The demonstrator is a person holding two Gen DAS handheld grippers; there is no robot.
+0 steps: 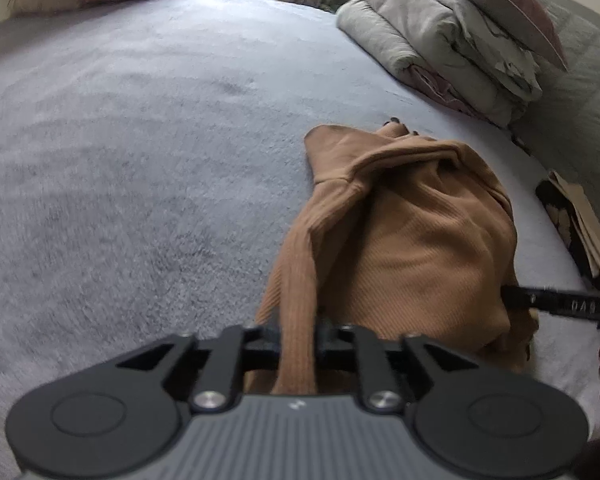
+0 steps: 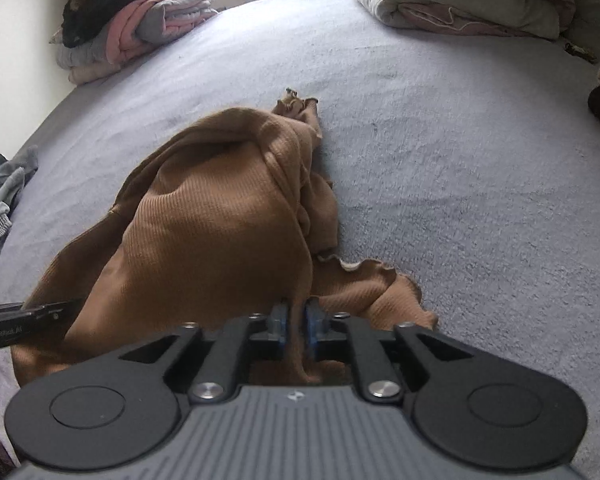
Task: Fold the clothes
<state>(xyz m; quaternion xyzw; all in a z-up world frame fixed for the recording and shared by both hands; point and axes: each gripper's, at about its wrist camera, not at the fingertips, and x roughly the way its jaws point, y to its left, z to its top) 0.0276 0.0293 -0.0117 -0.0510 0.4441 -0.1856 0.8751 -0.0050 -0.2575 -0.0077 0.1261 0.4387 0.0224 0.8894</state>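
- A brown top [image 1: 412,240] lies bunched on a grey bed [image 1: 140,160] — two of its edges lifted.
- Left gripper [image 1: 298,334]: fingers closed on a ribbed fold of the top.
- Right gripper [image 2: 296,322]: blue pads [image 2: 279,320] pinch another fold.
- Folded bedding [image 1: 452,40] sits at the far edge.

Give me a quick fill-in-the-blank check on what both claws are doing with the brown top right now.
1. The left claw is shut on a strip of the ______ ribbed garment.
2. The right claw grips the same garment between ______ pads.
3. The garment lies crumpled on a ______ bed cover.
4. A stack of folded clothes with pink layers sits at the bed's far ______ corner in the right wrist view.

Missing words: brown; blue; grey; left
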